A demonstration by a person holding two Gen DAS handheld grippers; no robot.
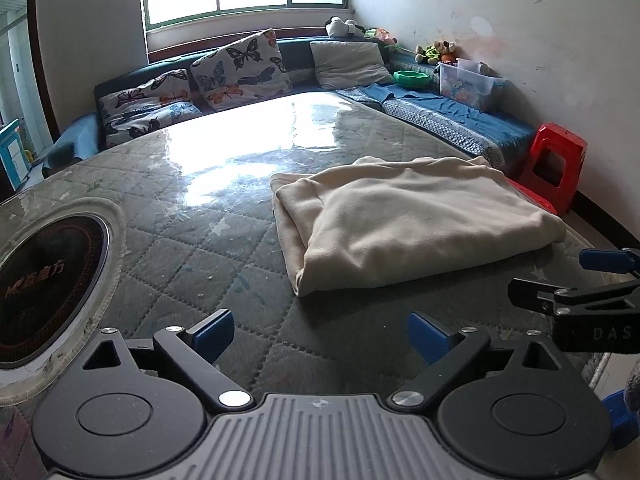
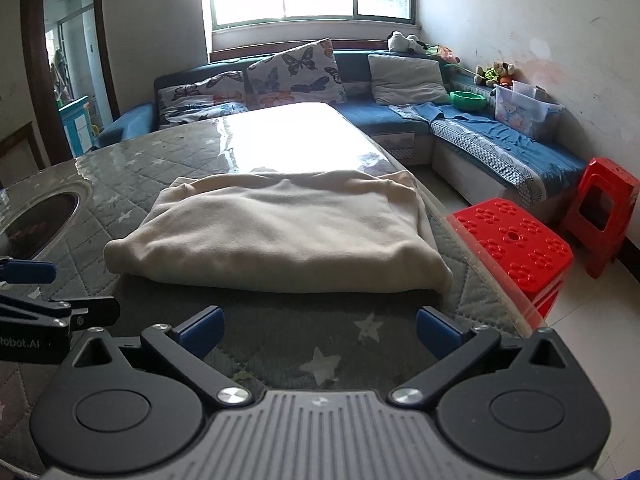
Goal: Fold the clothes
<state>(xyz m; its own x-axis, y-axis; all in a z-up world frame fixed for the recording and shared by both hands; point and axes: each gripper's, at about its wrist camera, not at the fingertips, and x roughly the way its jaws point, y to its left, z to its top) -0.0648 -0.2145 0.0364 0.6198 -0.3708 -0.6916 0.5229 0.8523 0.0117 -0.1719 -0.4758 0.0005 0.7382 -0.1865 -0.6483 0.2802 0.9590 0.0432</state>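
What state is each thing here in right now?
Cream garment: folded, lying flat on the table.
Left gripper: fingers open, empty, short of the garment.
Right gripper: fingers open, empty, short of the garment.
Table: covered in clear plastic.

Window glare washes out the far half of the bench (image 1: pixel 256 148), erasing its quilted pattern. The dark round inset (image 1: pixel 48 284) is cut by the left edge in the left wrist view, its lettering blurred. The right claw (image 1: pixel 576 280) enters only partly at that view's right border. The folded cream garment (image 2: pixel 276 232) hides its own underside and inner layers. Toys (image 2: pixel 494 72) on the sofa's far corner are too small to identify.
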